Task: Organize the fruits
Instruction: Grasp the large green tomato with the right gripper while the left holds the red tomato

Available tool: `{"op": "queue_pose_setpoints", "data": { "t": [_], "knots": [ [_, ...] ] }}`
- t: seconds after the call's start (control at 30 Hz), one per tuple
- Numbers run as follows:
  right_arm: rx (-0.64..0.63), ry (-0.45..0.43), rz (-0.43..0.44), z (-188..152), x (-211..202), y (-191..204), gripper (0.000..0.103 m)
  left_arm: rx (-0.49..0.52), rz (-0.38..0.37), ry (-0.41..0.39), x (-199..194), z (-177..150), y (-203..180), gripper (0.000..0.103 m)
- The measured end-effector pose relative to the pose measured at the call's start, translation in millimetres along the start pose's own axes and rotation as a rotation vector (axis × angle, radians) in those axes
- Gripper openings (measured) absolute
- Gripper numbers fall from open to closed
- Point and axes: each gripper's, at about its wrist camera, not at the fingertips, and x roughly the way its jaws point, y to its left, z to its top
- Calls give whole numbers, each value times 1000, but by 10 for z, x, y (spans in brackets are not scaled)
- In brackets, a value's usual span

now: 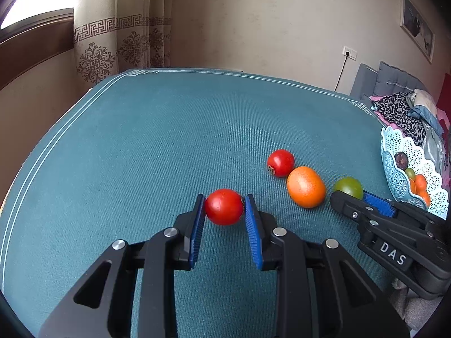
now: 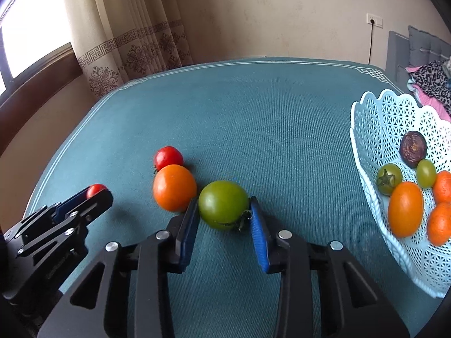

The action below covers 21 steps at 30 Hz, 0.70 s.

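Note:
My left gripper (image 1: 224, 206) is shut on a red tomato (image 1: 224, 207) that rests on the teal cloth; it also shows in the right wrist view (image 2: 95, 190). My right gripper (image 2: 223, 208) is shut on a green tomato (image 2: 222, 205), also on the cloth; the green tomato shows in the left wrist view (image 1: 349, 187). Between them lie an orange fruit (image 1: 305, 186) and a second red tomato (image 1: 280, 162), touching each other. The orange fruit (image 2: 174, 187) touches my right gripper's left finger.
A light blue lattice basket (image 2: 375, 129) stands at the table's right edge and holds several fruits, orange, green and one dark purple. The teal cloth (image 1: 169, 129) covers the table. Beyond the right edge is a bed with clothes (image 1: 403, 112).

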Motion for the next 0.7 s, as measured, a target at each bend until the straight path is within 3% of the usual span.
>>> {"op": "queue_pose_setpoints", "data": {
  "t": [0.4,0.7],
  "knots": [
    [29,-99,-11,1,-467,-68,35,12,2,-7,-31,-30,-36,29],
    [69,-189,-84,58,-842,-253,35,17,6,-13,-45,-36,-51,29]
  ]
}}
